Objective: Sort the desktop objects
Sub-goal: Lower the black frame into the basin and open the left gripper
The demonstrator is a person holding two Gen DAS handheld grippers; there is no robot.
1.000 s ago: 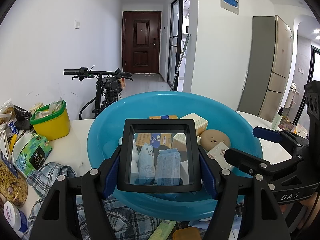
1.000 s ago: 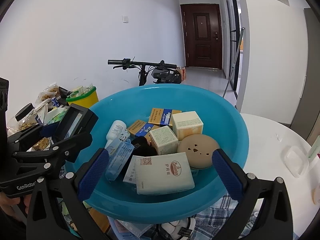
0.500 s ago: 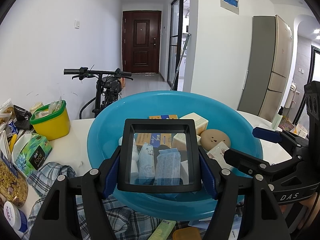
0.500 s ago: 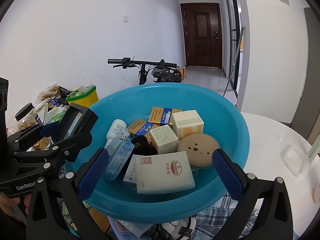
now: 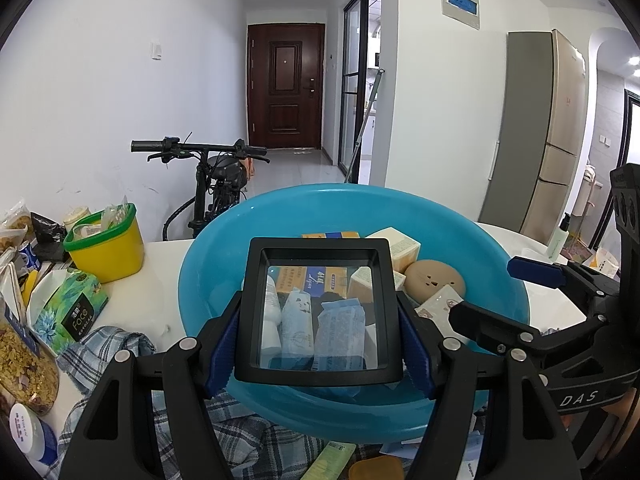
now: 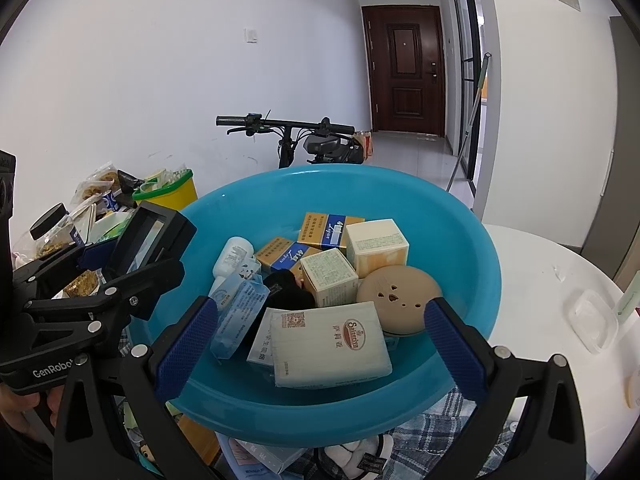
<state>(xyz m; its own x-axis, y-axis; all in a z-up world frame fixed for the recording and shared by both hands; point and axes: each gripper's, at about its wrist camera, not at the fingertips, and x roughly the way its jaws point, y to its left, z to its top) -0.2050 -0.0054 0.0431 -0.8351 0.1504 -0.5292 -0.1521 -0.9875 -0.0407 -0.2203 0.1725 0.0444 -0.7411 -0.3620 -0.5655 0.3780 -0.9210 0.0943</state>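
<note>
My left gripper [image 5: 318, 354] is shut on a black-framed square box with a clear window [image 5: 318, 312] and holds it over the near rim of a blue basin [image 5: 492, 248]. The box and gripper also show at the left in the right wrist view [image 6: 150, 236]. The basin [image 6: 452, 224] holds several small boxes, a white bottle [image 6: 234, 256], blue sachets [image 6: 236, 312], a tan round case [image 6: 396, 296] and a cream Salanlya pack [image 6: 330, 344]. My right gripper [image 6: 316, 348] is open and empty, its fingers either side of the basin's near rim.
A yellow tub with a green rim [image 5: 106, 246], a green tissue pack [image 5: 70, 308], snack bags and a jar stand at the left. A plaid cloth [image 5: 108, 344] lies under the basin. A clear lidded tub [image 6: 592, 320] sits on the white table at the right. A bicycle [image 5: 216, 176] stands behind.
</note>
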